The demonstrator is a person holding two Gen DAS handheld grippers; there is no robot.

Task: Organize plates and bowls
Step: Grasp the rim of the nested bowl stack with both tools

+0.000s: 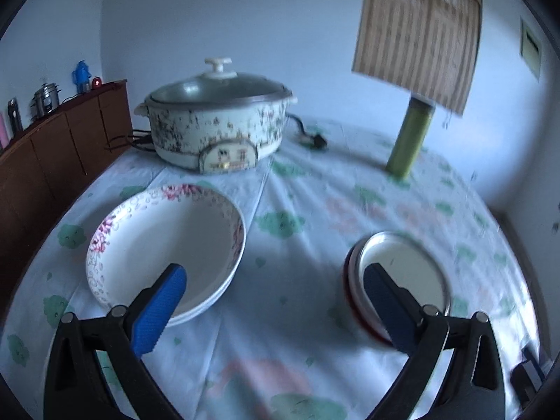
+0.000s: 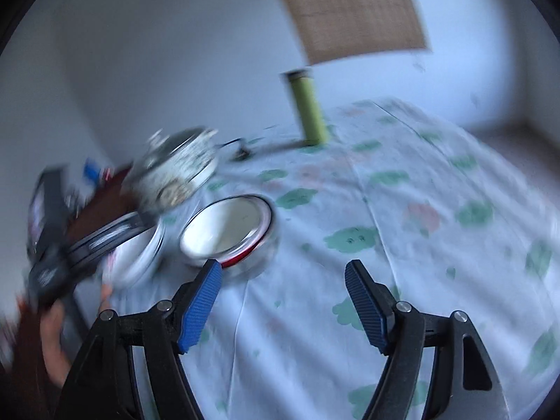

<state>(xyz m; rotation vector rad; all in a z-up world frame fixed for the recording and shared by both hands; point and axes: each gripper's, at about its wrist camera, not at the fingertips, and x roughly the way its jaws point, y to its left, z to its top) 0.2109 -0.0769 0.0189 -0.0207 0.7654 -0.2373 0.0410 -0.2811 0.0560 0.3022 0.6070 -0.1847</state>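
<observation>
Left tongs (image 1: 274, 273) spread, empty; plates (image 1: 164, 245) behind left finger, bowls (image 1: 395, 273) behind right. Right tongs (image 2: 283, 269) spread, empty. Cooker (image 1: 217, 122) panel writing illegible.

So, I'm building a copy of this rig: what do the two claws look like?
Both match: left claw and right claw have black plastic arms with silver pivot bolts and ribbed blue pads on the fingers. No cables or markings show. A bare hand holds the left one.

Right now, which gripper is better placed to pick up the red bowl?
Probably the left. The left gripper is open, with one finger already over the red bowl. The right gripper is open too, but the bowl sits off beyond its left finger.
</observation>
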